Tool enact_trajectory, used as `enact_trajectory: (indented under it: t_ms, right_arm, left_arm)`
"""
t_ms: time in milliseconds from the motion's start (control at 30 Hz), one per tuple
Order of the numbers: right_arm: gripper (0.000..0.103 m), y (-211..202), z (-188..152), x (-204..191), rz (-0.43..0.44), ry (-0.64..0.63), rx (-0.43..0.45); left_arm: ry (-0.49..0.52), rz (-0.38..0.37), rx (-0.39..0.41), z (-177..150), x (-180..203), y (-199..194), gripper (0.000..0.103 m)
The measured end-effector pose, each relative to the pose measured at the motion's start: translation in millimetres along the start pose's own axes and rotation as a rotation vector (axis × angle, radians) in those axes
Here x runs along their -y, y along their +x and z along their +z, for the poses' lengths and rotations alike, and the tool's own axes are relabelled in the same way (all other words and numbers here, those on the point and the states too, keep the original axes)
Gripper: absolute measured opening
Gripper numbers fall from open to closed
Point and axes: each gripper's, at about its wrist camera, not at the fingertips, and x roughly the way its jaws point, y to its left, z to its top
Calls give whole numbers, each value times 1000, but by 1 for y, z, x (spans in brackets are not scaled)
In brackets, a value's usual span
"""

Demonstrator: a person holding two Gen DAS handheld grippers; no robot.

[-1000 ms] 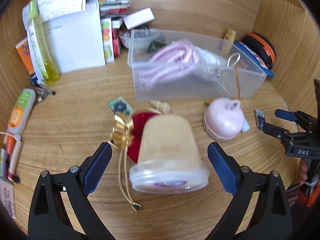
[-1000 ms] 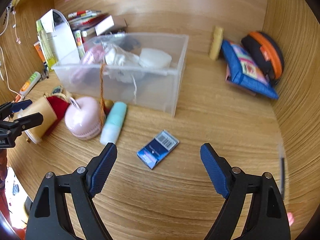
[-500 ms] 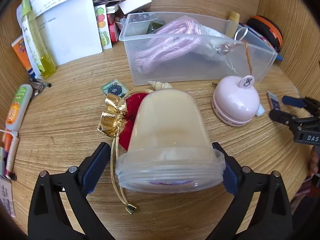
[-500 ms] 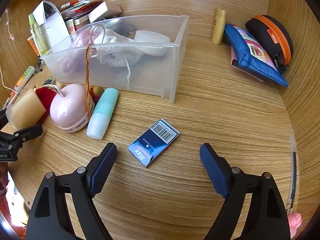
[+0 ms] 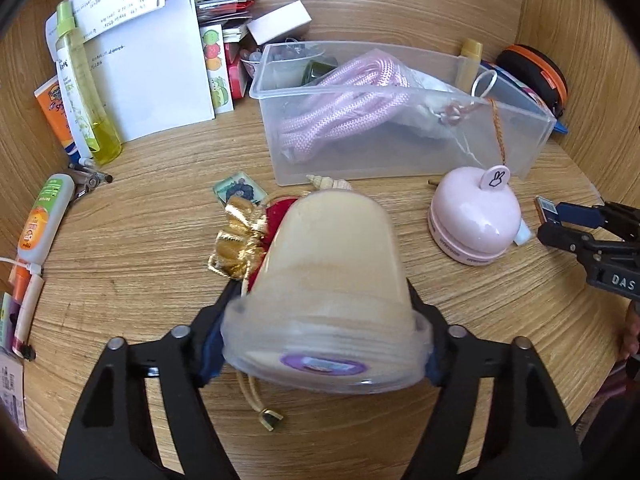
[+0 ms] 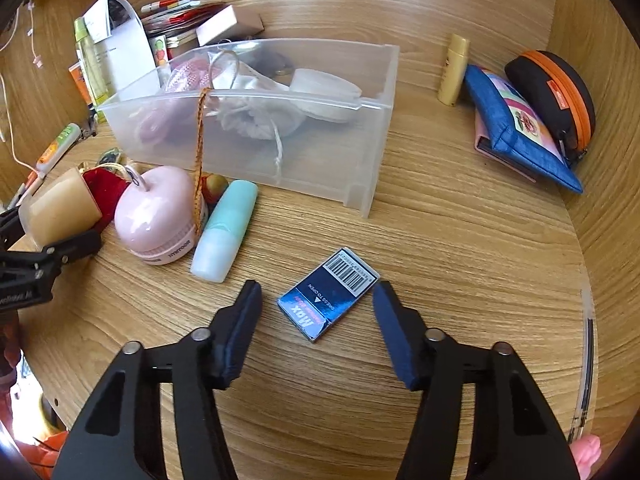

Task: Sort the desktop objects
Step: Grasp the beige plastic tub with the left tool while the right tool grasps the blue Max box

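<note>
My left gripper (image 5: pixel 320 340) is shut on a beige plastic tub (image 5: pixel 332 276), gripping it near its lidded end; the tub also shows at the left of the right wrist view (image 6: pixel 60 208). A red pouch with gold ribbon (image 5: pixel 240 236) lies under and behind it. My right gripper (image 6: pixel 316 312) is open, its fingers either side of a blue staple box (image 6: pixel 328 294) flat on the desk. A clear plastic bin (image 6: pixel 256 128) holding pink rope (image 5: pixel 340 108) and a white pouch stands behind.
A pink apple-shaped gadget (image 6: pixel 156 216) and a mint tube (image 6: pixel 224 232) lie left of the staple box. A blue pouch (image 6: pixel 516 128), orange-zipped case (image 6: pixel 556 92) and yellow tube (image 6: pixel 454 70) are at back right. Papers, bottles and tubes (image 5: pixel 80 92) crowd the back left.
My left gripper moved forward around the tub and closed on it. My right gripper came down towards the staple box and narrowed around it.
</note>
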Motion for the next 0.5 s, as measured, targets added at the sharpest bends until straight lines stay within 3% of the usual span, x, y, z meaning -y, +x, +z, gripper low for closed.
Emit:
enact_trajectory:
  t_ms: [267,500]
  right_arm:
    - [27,-1,0,0,2,0,13]
    - [26,-3,-2,3,23,15,19]
  left_arm:
    - [-24,-20,-1,3,-7,0,69]
    - [-55,-9,18,6,-17,-7,69]
